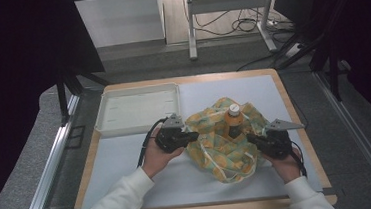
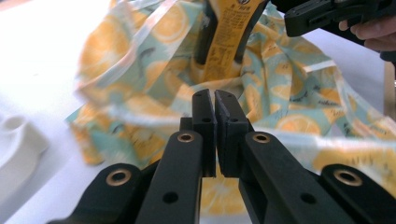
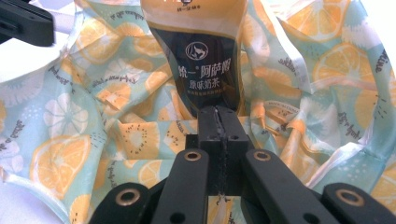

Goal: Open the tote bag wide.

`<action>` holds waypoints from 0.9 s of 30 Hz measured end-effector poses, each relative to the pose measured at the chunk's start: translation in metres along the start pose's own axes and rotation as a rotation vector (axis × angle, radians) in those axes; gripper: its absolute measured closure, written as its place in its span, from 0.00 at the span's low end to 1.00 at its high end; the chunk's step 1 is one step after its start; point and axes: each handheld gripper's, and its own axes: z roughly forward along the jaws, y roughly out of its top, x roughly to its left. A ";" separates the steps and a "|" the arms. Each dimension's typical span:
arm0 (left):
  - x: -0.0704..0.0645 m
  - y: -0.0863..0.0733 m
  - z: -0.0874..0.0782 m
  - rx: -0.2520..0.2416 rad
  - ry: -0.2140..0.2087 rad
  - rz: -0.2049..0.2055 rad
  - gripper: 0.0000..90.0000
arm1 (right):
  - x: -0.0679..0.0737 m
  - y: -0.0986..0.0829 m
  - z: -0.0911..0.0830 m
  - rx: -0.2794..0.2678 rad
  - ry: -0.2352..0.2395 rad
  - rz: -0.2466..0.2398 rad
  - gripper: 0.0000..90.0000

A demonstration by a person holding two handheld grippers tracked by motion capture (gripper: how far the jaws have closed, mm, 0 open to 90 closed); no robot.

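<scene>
Two hand-held grippers flank a lemon-print cloth bag lying crumpled on the table, with a bottle standing upright in its middle, white cap up. The left hand-held gripper touches the bag's left edge; in the left gripper view its jaws are clenched with only a thin slit between them, and I cannot tell whether cloth is caught there. The right hand-held gripper sits at the bag's right side, jaws pressed together on a fold of the fabric in the right gripper view. The bottle's long axis runs vertical, lying between both grippers, slightly nearer the right one. A white tray sits behind the left hand.
</scene>
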 end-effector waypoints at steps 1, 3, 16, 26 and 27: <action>0.001 -0.003 -0.003 -0.003 0.002 -0.003 0.98 | 0.000 -0.001 0.000 0.001 0.000 -0.001 0.99; 0.003 -0.007 -0.008 -0.001 0.007 -0.010 0.98 | 0.000 -0.001 0.001 0.003 0.001 -0.001 0.99; 0.007 -0.034 -0.026 0.005 0.005 -0.051 0.76 | 0.000 -0.005 -0.003 -0.004 0.009 -0.017 0.82; 0.007 -0.055 -0.038 0.036 0.061 -0.073 0.50 | 0.001 -0.006 -0.004 -0.012 0.012 -0.036 0.62; 0.007 -0.057 -0.039 0.038 0.066 -0.069 0.47 | 0.001 -0.006 -0.004 -0.018 0.008 -0.043 0.59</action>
